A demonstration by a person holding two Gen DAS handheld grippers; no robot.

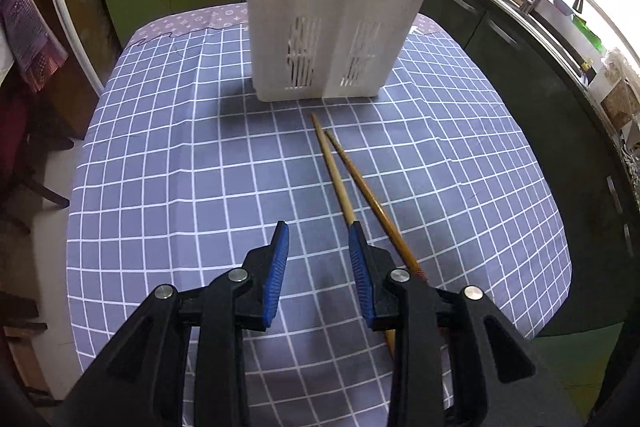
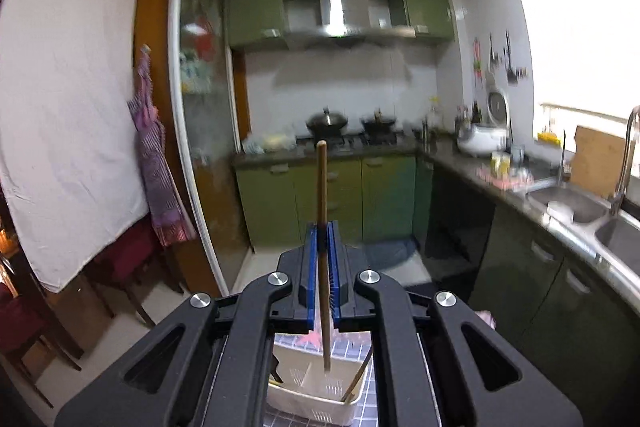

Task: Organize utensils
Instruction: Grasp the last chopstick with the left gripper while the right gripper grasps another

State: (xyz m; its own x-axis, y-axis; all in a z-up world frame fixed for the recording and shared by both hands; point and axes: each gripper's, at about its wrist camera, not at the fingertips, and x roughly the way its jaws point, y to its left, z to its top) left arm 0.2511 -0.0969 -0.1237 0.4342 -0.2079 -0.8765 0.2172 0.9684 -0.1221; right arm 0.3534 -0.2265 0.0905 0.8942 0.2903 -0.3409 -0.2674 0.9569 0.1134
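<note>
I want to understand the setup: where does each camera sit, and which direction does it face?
Left wrist: on the open left hand-held gripper, low over the checked tablecloth, facing the white holder and two loose chopsticks.
Right wrist: on the right hand-held gripper, shut on a chopstick, facing the stove, above the holder.
Shared: the holder.

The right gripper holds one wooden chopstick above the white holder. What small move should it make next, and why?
Probably lower the right gripper straight down, then open it. Its jaws are shut on a brown wooden chopstick held upright, whose lower tip hangs just over the open top of the white slotted plastic utensil holder. The tip seems not yet inside a compartment, so releasing now might let it tip out.
</note>
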